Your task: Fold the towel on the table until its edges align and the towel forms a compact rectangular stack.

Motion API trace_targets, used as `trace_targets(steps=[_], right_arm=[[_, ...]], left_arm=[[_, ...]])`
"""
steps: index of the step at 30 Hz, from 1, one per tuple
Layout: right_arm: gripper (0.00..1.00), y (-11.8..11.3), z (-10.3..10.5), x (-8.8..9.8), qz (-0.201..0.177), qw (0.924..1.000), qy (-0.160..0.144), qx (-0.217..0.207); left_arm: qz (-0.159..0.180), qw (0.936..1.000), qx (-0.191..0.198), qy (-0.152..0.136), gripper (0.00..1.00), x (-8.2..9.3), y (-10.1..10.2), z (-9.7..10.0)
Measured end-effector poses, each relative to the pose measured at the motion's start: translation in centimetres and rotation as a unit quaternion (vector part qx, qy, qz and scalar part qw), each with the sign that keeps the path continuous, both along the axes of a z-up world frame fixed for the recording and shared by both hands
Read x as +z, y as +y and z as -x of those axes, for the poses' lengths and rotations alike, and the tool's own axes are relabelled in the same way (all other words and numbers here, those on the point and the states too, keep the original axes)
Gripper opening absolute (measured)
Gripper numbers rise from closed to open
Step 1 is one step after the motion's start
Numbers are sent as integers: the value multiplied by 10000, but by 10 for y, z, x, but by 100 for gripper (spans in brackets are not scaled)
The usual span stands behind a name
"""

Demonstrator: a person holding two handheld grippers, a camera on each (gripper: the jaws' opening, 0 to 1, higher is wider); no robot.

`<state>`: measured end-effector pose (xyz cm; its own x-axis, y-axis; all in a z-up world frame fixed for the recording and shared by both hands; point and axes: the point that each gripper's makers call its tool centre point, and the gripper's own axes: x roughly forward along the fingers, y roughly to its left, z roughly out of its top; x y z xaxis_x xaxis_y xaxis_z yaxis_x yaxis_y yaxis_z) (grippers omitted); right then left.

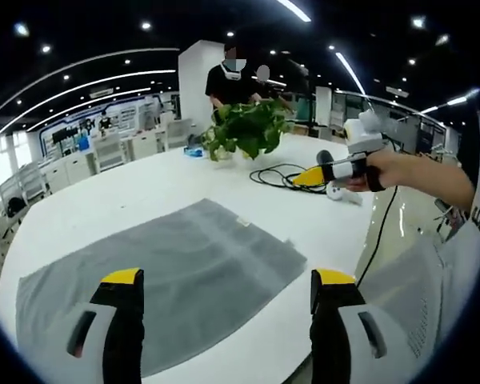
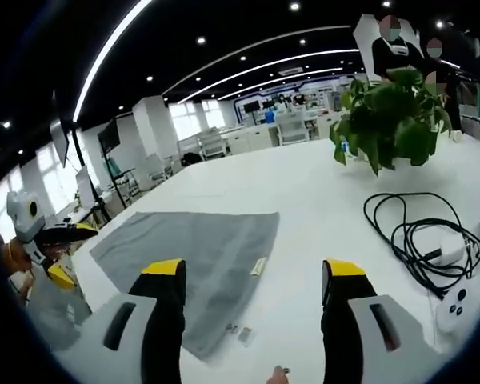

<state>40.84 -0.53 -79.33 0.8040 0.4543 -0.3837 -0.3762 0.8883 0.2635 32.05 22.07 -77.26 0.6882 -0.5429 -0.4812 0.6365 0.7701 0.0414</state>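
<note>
A grey towel lies spread flat on the white table, one corner toward the plant. In the left gripper view my left gripper hovers open above the towel's near edge, nothing between its yellow-tipped jaws. A hand holds my right gripper up at the right, off the towel. From the right gripper view the towel shows with a small label at its edge, and my right gripper stands open over that edge. The left gripper appears at the far left, beyond the table rim.
A potted green plant stands at the table's far side, with a coiled black cable and a white plug block beside it. People stand behind the plant. Desks and chairs fill the room beyond.
</note>
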Motion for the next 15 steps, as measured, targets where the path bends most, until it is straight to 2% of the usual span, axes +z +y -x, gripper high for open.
trace_targets(steps=[5, 9, 15], right_arm=[[70, -3, -17, -4, 74, 9999, 24, -119], [70, -2, -32, -10, 118, 9999, 65, -96], [69, 5, -51, -14, 127, 9999, 94, -70]], left_arm=[[29, 9997, -243, 66, 86, -13, -23, -11], [20, 9989, -471, 66, 85, -18, -40, -19], [149, 9982, -578, 111, 84, -25, -61, -29]])
